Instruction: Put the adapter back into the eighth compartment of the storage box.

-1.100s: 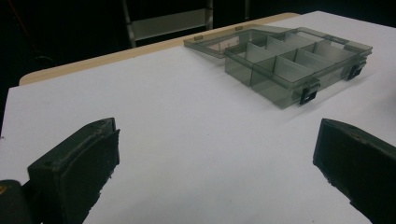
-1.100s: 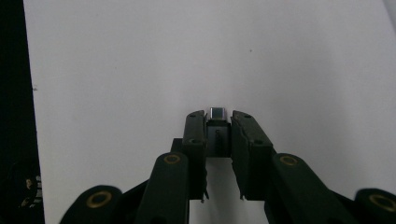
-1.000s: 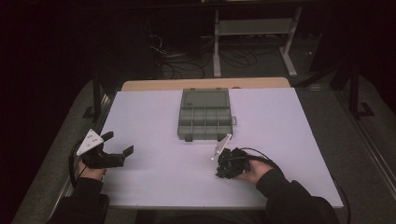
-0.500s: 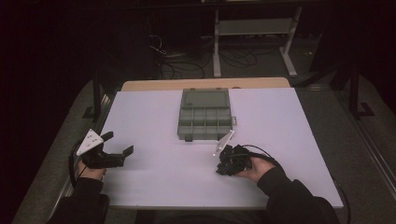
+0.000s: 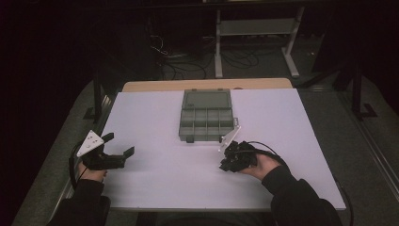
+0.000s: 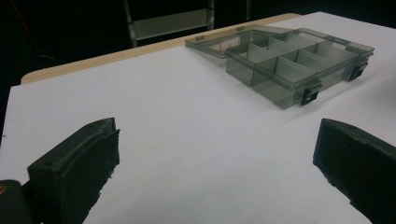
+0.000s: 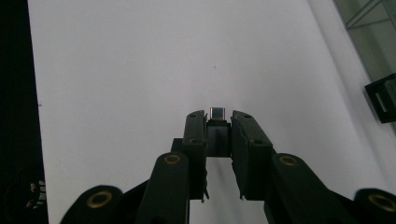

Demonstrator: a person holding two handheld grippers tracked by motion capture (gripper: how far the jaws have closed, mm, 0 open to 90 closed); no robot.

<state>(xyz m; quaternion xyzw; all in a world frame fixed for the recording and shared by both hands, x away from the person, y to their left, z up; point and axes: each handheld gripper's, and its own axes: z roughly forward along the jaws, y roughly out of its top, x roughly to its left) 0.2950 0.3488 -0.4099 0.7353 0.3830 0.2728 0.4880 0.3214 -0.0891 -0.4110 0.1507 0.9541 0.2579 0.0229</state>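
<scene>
Right now the right tool [image 7: 218,122] clamps a small plug [image 7: 217,114] over the white table [image 5: 155,188], near the open box [image 5: 207,123]; keep it level for a compartment. Left tool [image 5: 118,146] gapes empty.

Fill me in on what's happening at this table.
A person sits at a white table with a gripper in each hand. The right gripper is shut on a small plug-like connector with a metal tip, held over the table just short of an open, empty compartment box. The left gripper rests at the table's left edge, its fingers wide apart with nothing between them. The box's lid lies folded back flat.
</scene>
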